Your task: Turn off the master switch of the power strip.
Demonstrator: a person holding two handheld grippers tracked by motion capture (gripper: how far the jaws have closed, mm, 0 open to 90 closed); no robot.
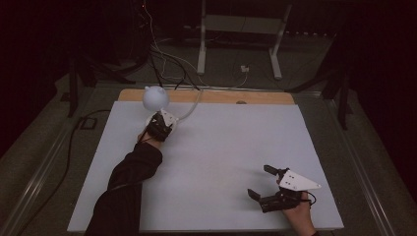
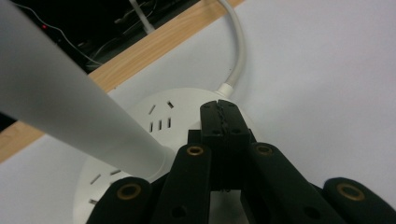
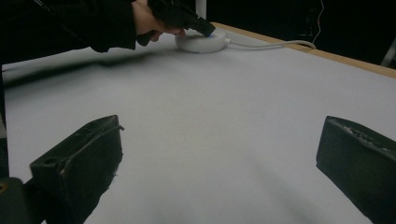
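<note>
From the high view, a white desk (image 1: pixel 221 162) carries a small lamp whose round white base (image 1: pixel 153 119) sits near the far left corner, just inside the bare wooden strip along the far edge. The lamp's globe-shaped head (image 1: pixel 155 97) stands over the base, toward the far edge. The left gripper (image 1: pixel 160 126) reaches in from the near side and rests on top of the base, with a dark sleeve behind it. A white cable (image 1: pixel 191 109) curves away from the base toward the far edge. The right gripper (image 1: pixel 261 183) lies well apart near the near right corner, its jaws spread wide with nothing between them. No writing can be read anywhere.

In the left gripper view, the jaws are pressed tight together, tips down on the base (image 2: pixel 159 119), which shows several socket slots. The lamp's white stem (image 2: pixel 60 109) rises from the base at a slant toward the upper left, just beside the jaws. The cable (image 2: pixel 238 51) leaves the base toward the wooden edge.

In the right gripper view, the wide-apart jaws frame bare desk (image 3: pixel 224 121). Far off, the left gripper (image 3: pixel 198 25) touches the base (image 3: pixel 201 43), where a small blue light glows.
</note>
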